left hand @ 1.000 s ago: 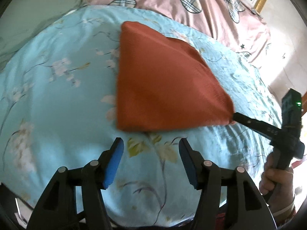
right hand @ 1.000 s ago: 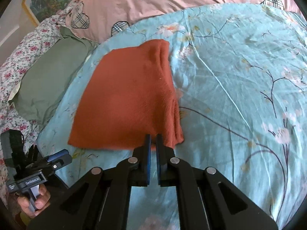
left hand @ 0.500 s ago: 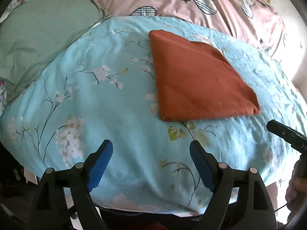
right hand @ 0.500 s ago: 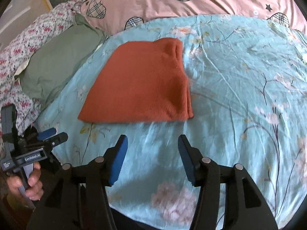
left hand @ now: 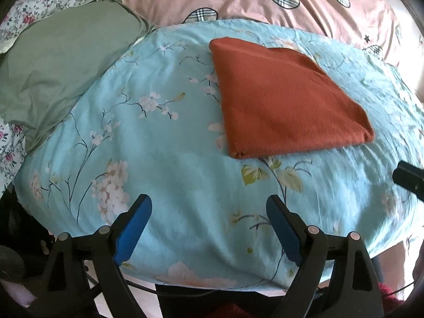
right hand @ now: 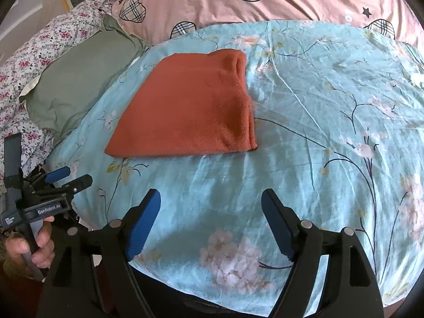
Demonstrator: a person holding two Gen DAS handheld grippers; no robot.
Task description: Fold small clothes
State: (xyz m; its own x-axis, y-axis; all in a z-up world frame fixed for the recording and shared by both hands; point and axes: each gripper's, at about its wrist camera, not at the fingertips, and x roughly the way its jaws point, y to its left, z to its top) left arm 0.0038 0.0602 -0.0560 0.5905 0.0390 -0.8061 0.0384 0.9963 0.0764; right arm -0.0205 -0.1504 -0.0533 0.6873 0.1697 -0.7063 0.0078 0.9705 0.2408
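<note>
Rust-orange cloth (left hand: 286, 100) lies folded flat on the blue floral cover (left hand: 164, 159) of a bed, well apart from both tools. Left tool (left hand: 209, 225) hovers over bare cover nearer the camera than the cloth, its blue pads spread and opening, nothing between them. Right tool (right hand: 210, 221) likewise hangs short of the cloth's near edge, jaws opening and empty. A green pillow (right hand: 79, 79) sits left of the cloth, a pink quilt (right hand: 265, 2) beyond it. A hand (right hand: 39, 246) grips the left tool's handle.

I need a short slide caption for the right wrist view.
Folded orange cloth lies on the floral sheet; the right gripper, jaws opening, holds nothing.
</note>
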